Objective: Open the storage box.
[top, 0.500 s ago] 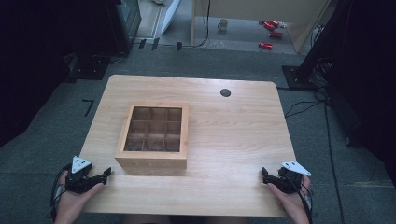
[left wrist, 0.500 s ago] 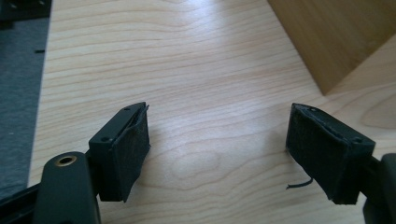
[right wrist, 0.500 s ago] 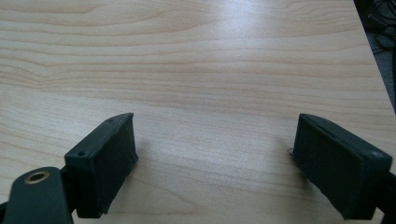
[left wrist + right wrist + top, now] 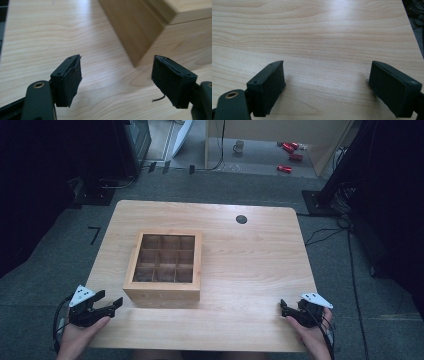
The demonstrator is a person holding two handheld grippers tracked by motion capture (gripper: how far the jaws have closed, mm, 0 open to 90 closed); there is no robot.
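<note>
A lab or studio-style recording space, seen from the high view: a light wooden table [image 4: 250, 270] stands alone on grey carpet [image 4: 60, 265], ringed by darkness on both sides. At 11 o'clock, dark equipment stands [image 4: 107, 170] rest on the floor with black cables [image 4: 215, 150] trailing past them. At 3 o'clock, more cables [image 4: 325, 232] snake from a black stand base [image 4: 320, 202] across the carpet. At 12 o'clock, beyond the carpet's edge, a mug [image 4: 239, 146] sits on a bare floor beside a wooden panel, and at 1 o'clock red items [image 4: 290, 156], too small to identify, lie scattered there.
</note>
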